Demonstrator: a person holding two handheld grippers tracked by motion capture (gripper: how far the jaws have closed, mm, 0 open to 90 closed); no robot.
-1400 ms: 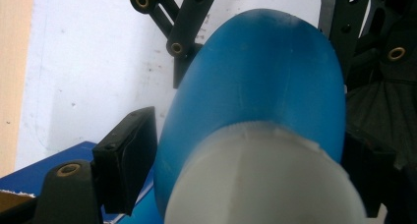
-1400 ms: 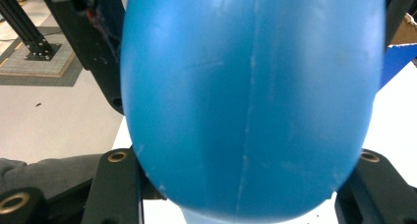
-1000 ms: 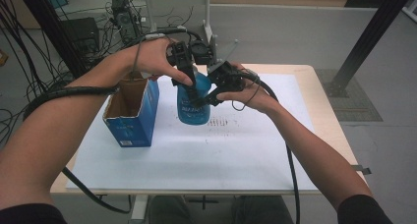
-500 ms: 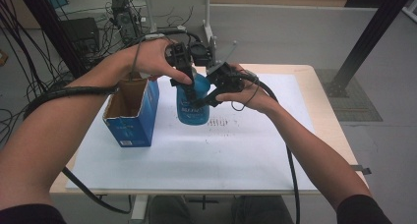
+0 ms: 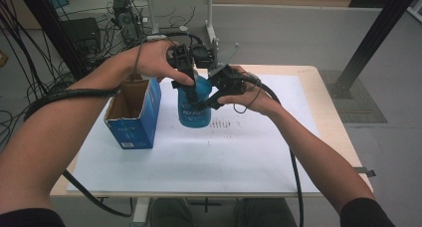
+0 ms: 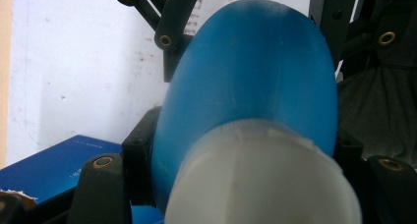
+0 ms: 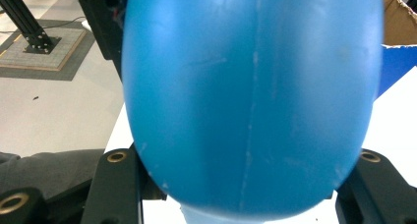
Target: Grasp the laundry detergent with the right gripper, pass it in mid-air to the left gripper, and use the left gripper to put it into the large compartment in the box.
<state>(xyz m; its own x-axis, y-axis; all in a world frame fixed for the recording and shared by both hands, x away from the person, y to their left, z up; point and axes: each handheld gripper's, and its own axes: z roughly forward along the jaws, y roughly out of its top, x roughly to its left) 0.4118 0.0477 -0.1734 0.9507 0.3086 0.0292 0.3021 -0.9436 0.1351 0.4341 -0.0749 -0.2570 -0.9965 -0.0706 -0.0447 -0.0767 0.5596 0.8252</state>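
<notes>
Gripping the blue bottle (image 5: 195,105) from above, the left gripper (image 5: 185,72) clamps its white cap (image 6: 260,180); the right gripper (image 5: 211,100) squeezes the body, open box (image 5: 134,115) beside.

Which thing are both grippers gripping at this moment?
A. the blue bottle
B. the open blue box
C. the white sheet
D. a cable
A: the left gripper clamps the top of the bottle by its white cap, while the right gripper clamps its side; the box stands apart, untouched.
</notes>
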